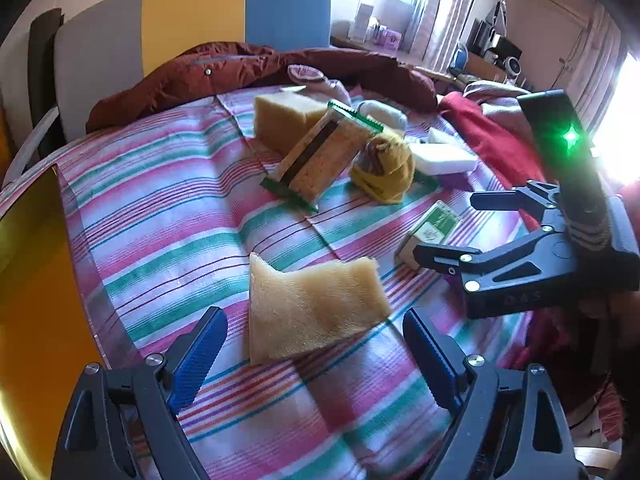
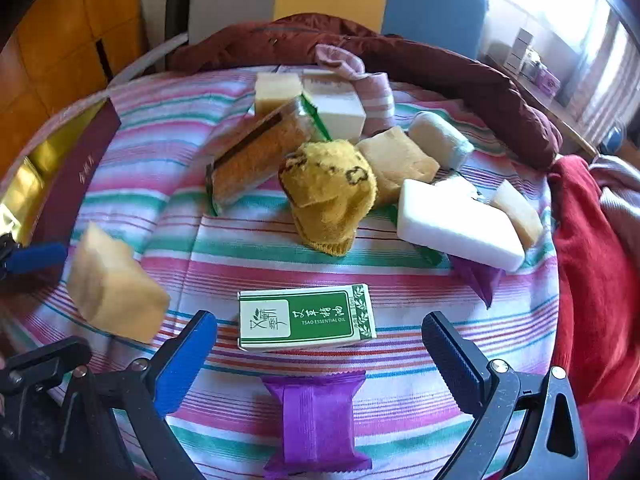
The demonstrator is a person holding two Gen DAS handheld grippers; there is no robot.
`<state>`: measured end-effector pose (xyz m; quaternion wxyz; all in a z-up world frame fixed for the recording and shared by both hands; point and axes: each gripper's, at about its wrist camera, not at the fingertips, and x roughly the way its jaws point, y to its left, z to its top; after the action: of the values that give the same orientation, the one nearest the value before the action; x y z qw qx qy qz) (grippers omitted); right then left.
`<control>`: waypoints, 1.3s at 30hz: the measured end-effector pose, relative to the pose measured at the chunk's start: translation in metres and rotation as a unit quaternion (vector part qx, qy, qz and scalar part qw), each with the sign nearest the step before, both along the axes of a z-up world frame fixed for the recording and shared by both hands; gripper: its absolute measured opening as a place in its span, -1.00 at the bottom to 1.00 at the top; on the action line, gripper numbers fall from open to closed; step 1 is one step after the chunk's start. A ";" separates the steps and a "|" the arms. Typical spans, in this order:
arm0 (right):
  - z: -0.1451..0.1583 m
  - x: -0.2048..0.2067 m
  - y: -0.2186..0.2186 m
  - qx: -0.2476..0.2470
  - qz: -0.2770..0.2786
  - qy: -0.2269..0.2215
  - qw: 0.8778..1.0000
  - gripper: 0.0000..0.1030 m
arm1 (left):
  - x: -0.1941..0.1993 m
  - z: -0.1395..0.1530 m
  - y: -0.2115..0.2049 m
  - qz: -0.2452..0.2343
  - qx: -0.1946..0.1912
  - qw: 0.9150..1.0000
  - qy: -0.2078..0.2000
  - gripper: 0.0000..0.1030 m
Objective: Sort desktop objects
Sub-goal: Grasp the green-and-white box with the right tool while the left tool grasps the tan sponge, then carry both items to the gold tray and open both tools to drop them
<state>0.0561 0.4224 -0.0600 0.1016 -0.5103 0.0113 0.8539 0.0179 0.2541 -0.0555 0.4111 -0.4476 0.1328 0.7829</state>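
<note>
Right wrist view, green box point(image 2: 307, 317) between open right tool point(image 2: 320, 356) fingers

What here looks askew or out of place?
The packaged sponge leans tilted against a foam block instead of lying flat, and the white block rests askew on a purple packet. Nothing looks spilled or damaged.

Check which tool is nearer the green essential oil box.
Right. The right tool hovers open just short of the green essential oil box; the left tool faces the tan sponge instead.
</note>
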 end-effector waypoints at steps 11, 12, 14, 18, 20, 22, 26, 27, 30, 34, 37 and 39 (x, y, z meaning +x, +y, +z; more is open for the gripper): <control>-0.014 -0.006 0.006 -0.034 0.002 -0.009 0.999 0.42 | -0.006 -0.012 0.006 0.009 0.005 1.000 -0.005 0.39; -0.013 -0.006 0.007 -0.036 0.001 -0.008 0.999 0.42 | -0.005 -0.010 0.005 0.009 0.008 1.000 -0.002 0.36; -0.013 -0.005 0.008 -0.033 -0.003 -0.004 0.999 0.42 | -0.003 -0.006 0.002 0.011 0.016 1.000 0.005 0.33; -0.004 -0.001 0.016 -0.050 -0.011 0.021 0.998 0.41 | 0.001 0.009 -0.006 0.016 0.038 0.999 0.017 0.32; 0.002 0.001 0.017 -0.056 -0.016 0.035 0.998 0.42 | 0.002 0.020 -0.016 0.024 0.050 0.998 0.022 0.32; 0.009 0.003 0.018 -0.067 -0.018 0.048 0.996 0.42 | 0.000 0.033 -0.027 0.042 0.063 0.997 0.027 0.32; 0.027 0.004 0.008 -0.077 -0.008 0.071 0.994 0.42 | -0.008 0.056 -0.060 0.096 0.081 0.991 0.045 0.32; 0.034 0.002 0.001 -0.083 0.000 0.080 0.993 0.42 | -0.012 0.061 -0.071 0.110 0.087 0.989 0.045 0.33; 0.049 -0.007 -0.025 -0.094 0.032 0.097 0.990 0.42 | -0.022 0.069 -0.107 0.166 0.082 0.981 0.057 0.33; 0.065 -0.022 -0.078 -0.112 0.101 0.113 0.982 0.42 | -0.035 0.069 -0.167 0.246 0.068 0.965 0.066 0.33; 0.069 -0.037 -0.122 -0.123 0.151 0.115 0.974 0.42 | -0.041 0.063 -0.206 0.298 0.056 0.951 0.067 0.34; 0.069 -0.049 -0.155 -0.132 0.184 0.113 0.968 0.42 | -0.043 0.057 -0.229 0.326 0.041 0.942 0.070 0.35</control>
<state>0.0075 0.2672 0.0089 -0.1273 -0.4131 0.0407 0.9008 -0.0247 0.0246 0.0017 0.1410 -0.3931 -0.0238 0.9083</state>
